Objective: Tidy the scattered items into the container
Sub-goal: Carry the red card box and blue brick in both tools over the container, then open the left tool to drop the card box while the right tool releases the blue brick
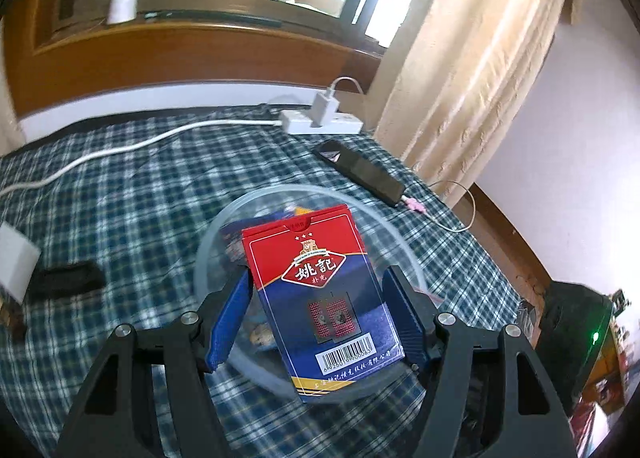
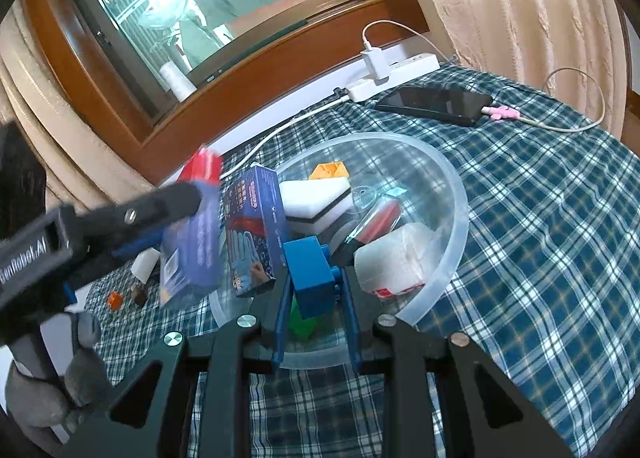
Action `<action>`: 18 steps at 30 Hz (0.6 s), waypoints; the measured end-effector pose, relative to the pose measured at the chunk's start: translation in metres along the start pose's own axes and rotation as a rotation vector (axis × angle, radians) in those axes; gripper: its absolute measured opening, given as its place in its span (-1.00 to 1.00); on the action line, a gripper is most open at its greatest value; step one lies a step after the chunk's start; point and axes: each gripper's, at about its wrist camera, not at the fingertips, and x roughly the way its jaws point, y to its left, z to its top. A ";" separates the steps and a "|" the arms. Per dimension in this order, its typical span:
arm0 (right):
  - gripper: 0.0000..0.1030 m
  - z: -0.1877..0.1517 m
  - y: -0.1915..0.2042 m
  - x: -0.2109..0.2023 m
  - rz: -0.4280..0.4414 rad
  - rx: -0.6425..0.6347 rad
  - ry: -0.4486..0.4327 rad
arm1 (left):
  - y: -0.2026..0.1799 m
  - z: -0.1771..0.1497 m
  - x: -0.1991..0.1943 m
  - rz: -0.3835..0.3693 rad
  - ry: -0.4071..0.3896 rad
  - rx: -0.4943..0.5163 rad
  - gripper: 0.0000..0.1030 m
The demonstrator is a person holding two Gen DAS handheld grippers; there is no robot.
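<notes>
My left gripper (image 1: pixel 318 274) is shut on a red and blue playing-card box (image 1: pixel 320 290), held tilted above the clear round container (image 1: pixel 288 190). In the right wrist view the same gripper (image 2: pixel 188 226) and card box (image 2: pixel 192 254) hang at the left rim of the container (image 2: pixel 460 194). My right gripper (image 2: pixel 316 278) is shut on a blue toy block (image 2: pixel 310 278) just over the container's near edge, with a green block (image 2: pixel 304 324) below it. Inside lie a blue glove box (image 2: pixel 252 234), a white and black sponge (image 2: pixel 316 198), a tissue pack (image 2: pixel 396 258), a clear tube (image 2: pixel 376 224) and a yellow piece (image 2: pixel 328 171).
A black phone (image 2: pixel 434 103) on a pink-tipped cable and a white power strip (image 2: pixel 394 76) lie at the back of the plaid cloth. Left of the container are a white block (image 2: pixel 144 264), an orange piece (image 2: pixel 115 300), a brown piece (image 2: pixel 139 295) and a black object (image 1: pixel 66 282). A gloved hand (image 2: pixel 60 378) holds the left gripper.
</notes>
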 end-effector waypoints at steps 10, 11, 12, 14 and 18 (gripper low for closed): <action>-0.42 0.001 -0.007 0.002 0.013 0.003 0.006 | -0.018 0.013 0.035 -0.004 0.054 0.019 0.39; -0.34 0.002 -0.009 0.003 0.015 0.009 0.010 | -0.018 0.013 0.037 -0.011 0.067 0.012 0.45; -0.29 0.002 -0.010 0.004 0.017 0.013 0.012 | -0.017 0.013 0.039 -0.017 0.078 0.006 0.55; -0.25 0.002 -0.011 0.003 0.022 0.010 0.011 | -0.017 0.013 0.041 -0.020 0.076 0.004 0.59; -0.21 0.002 -0.009 0.003 0.020 -0.006 0.004 | -0.016 0.013 0.037 -0.011 0.062 0.006 0.60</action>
